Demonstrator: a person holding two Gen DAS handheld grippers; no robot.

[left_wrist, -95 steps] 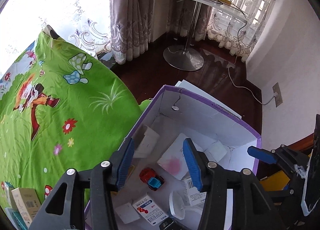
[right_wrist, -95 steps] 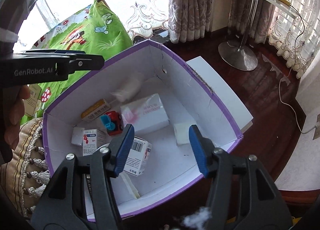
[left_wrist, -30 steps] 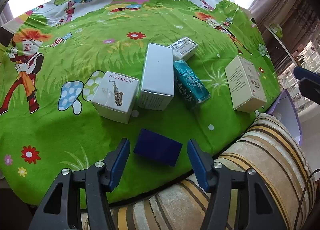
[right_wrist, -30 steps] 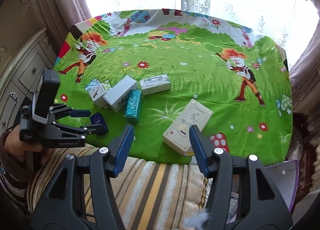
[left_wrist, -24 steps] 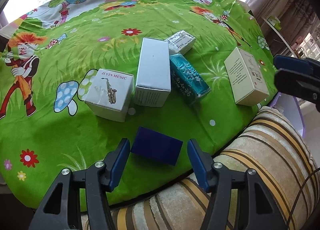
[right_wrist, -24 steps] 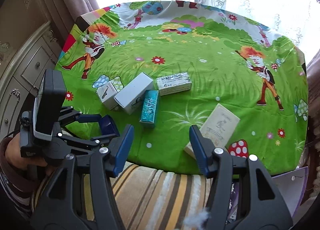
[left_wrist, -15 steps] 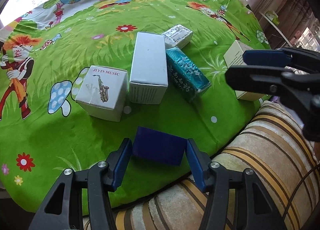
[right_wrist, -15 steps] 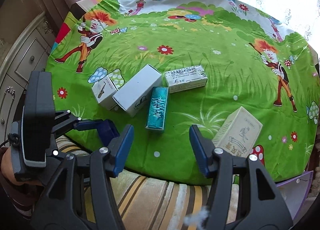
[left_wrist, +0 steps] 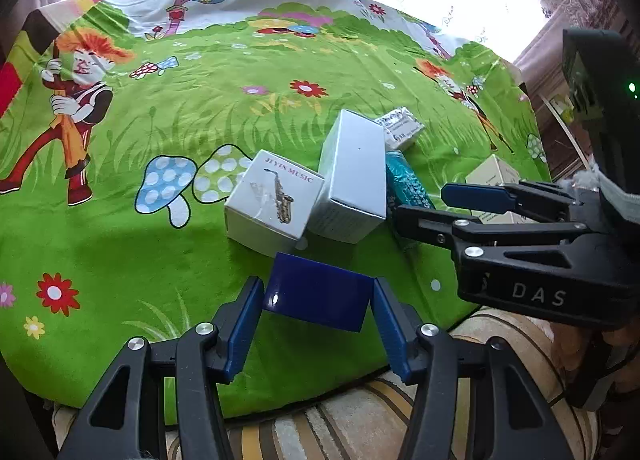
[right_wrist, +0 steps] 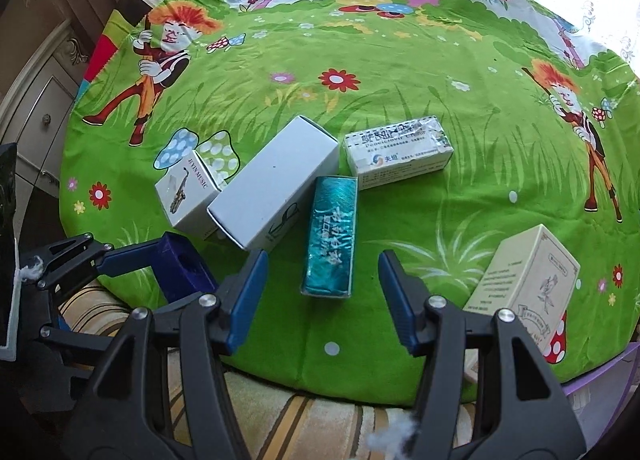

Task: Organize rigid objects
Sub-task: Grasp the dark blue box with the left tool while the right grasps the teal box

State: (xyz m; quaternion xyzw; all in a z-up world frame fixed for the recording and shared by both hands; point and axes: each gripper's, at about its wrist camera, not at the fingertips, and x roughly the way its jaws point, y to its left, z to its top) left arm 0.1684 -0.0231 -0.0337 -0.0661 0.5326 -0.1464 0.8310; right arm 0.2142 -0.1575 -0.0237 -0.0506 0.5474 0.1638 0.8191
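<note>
My left gripper [left_wrist: 318,324] is shut on a dark blue box [left_wrist: 318,294] at the near edge of the green cartoon tablecloth [left_wrist: 160,132]; the box also shows in the right wrist view [right_wrist: 182,266]. Behind it lie a white saxophone box [left_wrist: 272,200], a long grey-white box [left_wrist: 352,176], a teal box [right_wrist: 332,236], a small white medicine box [right_wrist: 398,158] and a cream box [right_wrist: 524,276]. My right gripper [right_wrist: 322,296] is open and empty, just in front of the teal box; it also shows in the left wrist view [left_wrist: 436,204].
A striped cushion [right_wrist: 320,420] lies below the table's near edge. A purple box rim [right_wrist: 600,376] shows at the lower right. A white drawer cabinet [right_wrist: 36,100] stands to the left. Bright window and curtains lie behind the table.
Both grippers swung from the purple box to the table. My left gripper closed onto the dark blue box. My right gripper moved in toward the teal box, staying open.
</note>
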